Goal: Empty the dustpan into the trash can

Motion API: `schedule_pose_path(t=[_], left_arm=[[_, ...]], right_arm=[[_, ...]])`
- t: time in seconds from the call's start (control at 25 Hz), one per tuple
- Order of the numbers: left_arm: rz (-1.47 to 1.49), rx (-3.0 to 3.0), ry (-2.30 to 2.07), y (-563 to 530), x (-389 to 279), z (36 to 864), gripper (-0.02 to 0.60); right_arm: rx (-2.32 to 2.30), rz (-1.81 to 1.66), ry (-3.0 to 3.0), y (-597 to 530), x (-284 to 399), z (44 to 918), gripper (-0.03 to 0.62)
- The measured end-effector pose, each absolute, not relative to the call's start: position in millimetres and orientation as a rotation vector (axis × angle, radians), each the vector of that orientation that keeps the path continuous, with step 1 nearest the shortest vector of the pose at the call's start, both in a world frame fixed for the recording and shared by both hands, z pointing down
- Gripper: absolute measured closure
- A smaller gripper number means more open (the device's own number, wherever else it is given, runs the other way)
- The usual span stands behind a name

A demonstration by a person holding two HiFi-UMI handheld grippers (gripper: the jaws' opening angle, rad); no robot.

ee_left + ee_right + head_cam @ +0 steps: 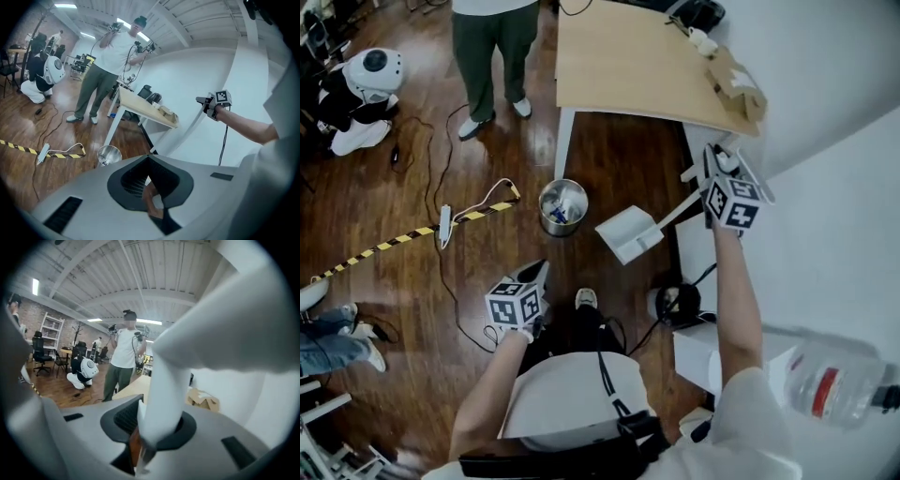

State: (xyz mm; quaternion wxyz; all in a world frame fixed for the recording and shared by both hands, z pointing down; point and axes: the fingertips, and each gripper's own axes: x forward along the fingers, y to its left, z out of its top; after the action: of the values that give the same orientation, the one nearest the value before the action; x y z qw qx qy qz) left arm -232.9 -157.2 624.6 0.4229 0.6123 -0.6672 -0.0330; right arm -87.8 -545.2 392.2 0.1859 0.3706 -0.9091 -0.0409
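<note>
Floor: dark, glossy wood planks (394, 169), with a white wall along the right. A pale wooden table (619, 56) stood by that wall, crumpled cardboard (736, 80) at its wall-side edge. A round, shiny metal trash can (562, 206) sat on the floor near the table's leg, with litter inside. Yellow-black striped tape (384, 246) trailed across the boards.

Right gripper (710, 176) was clenched on the long handle of the white plastic dustpan (628, 234). The pan hung just right of the can, not over its mouth. Left gripper (539, 274) had its jaws pressed together, with nothing between them.

Only the head view showed the pan's flat scoop and a clear plastic bottle (830, 384). Both gripper views showed a ribbed white ceiling, a standing person (123, 352) and a crouched white robot (82, 371).
</note>
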Motion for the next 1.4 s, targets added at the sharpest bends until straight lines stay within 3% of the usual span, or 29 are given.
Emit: schedule_pose_path(t=[0.4, 0.84, 1.32, 1.4], left_arm=[[0.022, 1.565, -1.551, -160.1, -198.3, 652.6, 0.588], [0.131, 1.526, -1.512, -133.1, -194.2, 691.6, 0.588], [0.182, 1.587, -1.428, -134.2, -173.0, 705.9, 0.588], [0.187, 1.611, -1.407, -139.8, -165.6, 704.6, 0.588]], right_arm=[[1.441, 0.064, -2.362, -557.0, 7.0, 542.5, 0.496], [1.736, 0.125, -2.251, -474.8, 70.0, 683.0, 0.484], [1.843, 0.231, -2.162, -392.7, 106.8, 721.4, 0.463], [1.868, 0.273, -2.133, -381.8, 116.7, 728.3, 0.424]])
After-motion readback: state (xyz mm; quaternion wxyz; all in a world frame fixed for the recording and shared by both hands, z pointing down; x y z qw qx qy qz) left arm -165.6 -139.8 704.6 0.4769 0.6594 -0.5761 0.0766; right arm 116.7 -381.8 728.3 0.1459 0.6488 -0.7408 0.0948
